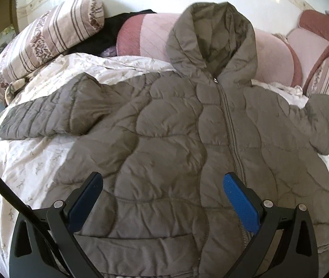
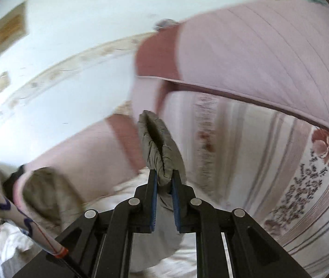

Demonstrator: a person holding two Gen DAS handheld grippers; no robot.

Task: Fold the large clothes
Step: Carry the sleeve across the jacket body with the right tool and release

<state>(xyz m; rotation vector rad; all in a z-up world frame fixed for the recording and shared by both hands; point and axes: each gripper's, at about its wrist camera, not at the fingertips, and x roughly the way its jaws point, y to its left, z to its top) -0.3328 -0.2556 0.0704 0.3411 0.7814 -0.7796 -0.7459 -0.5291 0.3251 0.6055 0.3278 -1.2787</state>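
Currently the grey puffer jacket [image 1: 187,139] lies front-up and zipped on the bedspread [image 1: 25,173], spread directly ahead of and below the left gripper [image 1: 163,199]. Its long axis, hem to hood, runs straight away from that gripper: hem nearest, zipper [image 1: 230,129] a little right of the gripper's centre line, hood [image 1: 213,39] at the far end against the pink cushions [image 1: 150,34]. Sleeves lie crosswise to this axis. One sleeve [image 1: 48,118] extends far out to the gripper's left, flat and untouched; the other sleeve [image 1: 326,120] runs off to the right edge of view.

Left gripper: fingers spread wide, nothing between them, apparently above the lower front panel; contact with the fabric cannot be confirmed.

Right gripper [image 2: 164,180]: fingers pressed together, pinching a folded end of grey quilted fabric, probably the cuff [image 2: 159,143] of the right-side sleeve. The cuff stands up ahead of the fingertips, with a striped floral pillow [image 2: 280,173] beyond and to the right. Right wrist view is blurred, so detail there is limited.

Judgement: the coming move turns on sleeve versus body. The held sleeve has to travel crosswise, toward the zipper line, folding over the chest. The right gripper already owns that end. The left gripper is the nearer one to the hem and to the free left-side sleeve. A strip of patterned material [image 2: 14,217] crosses the right view's lower left; what it is I cannot tell.
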